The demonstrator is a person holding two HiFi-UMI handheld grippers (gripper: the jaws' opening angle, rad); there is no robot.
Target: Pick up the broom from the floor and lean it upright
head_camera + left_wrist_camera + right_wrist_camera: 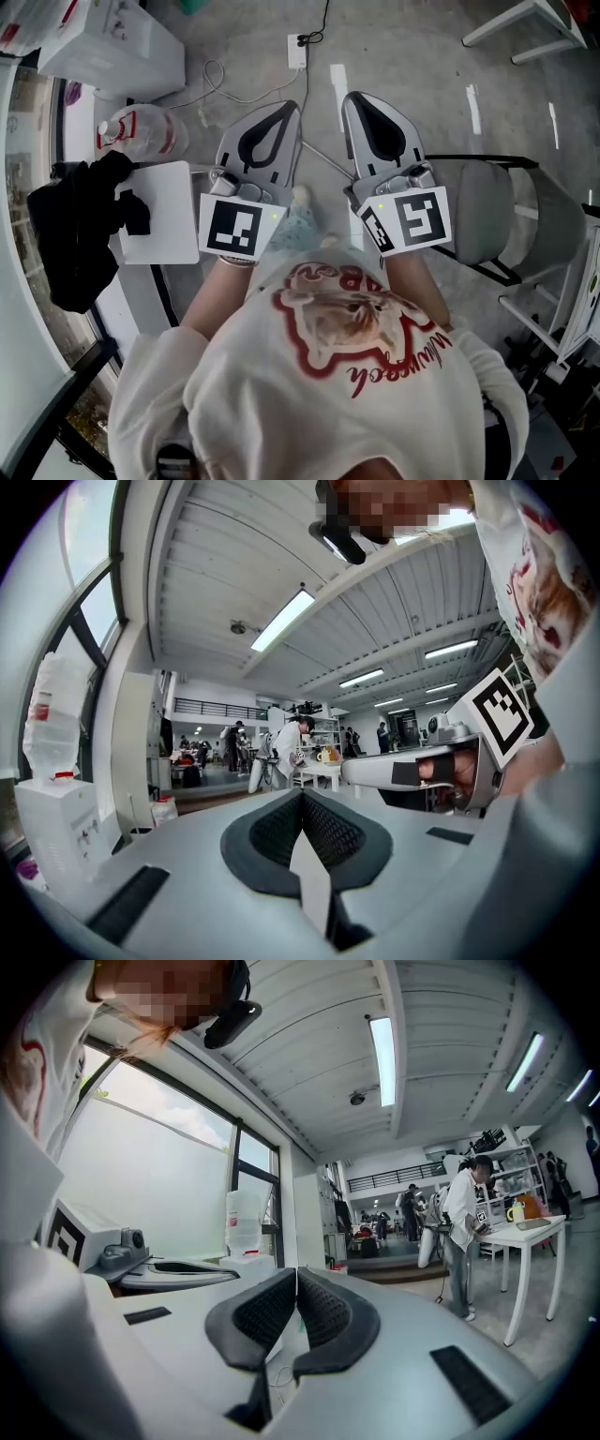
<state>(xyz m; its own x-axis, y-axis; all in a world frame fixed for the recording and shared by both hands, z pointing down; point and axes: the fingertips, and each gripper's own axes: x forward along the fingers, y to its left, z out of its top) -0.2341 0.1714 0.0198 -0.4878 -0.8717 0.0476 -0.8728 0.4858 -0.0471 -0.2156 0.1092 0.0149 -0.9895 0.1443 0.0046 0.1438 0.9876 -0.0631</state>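
Both grippers are seen to be empty: the left gripper has its pads brought together at the tips, and the right gripper is likewise closed, pad against pad; they are held level and side by side in front of the person's chest.

The broom cannot be identified with certainty in any view; a thin pale rod lying on the floor between and below the two grippers may be its handle, but no brush head is shown; the pick-up is therefore judged not yet begun.

Several failures can be foreseen. If the jaws are not opened before the descent, the handle would only be pushed or rolled away; a thin round handle could also be pinched off-centre and slip out of the pads. If the rod is taken for the broom wrongly, the wrong thing would be lifted. A power strip and its cable lie on the floor just ahead, and could be snagged and dragged as the broom is raised. The grey chair near the right and the large water bottle on the left could be struck when the handle is swung upright. On a smooth floor, a broom leaned too shallowly might slide down again.
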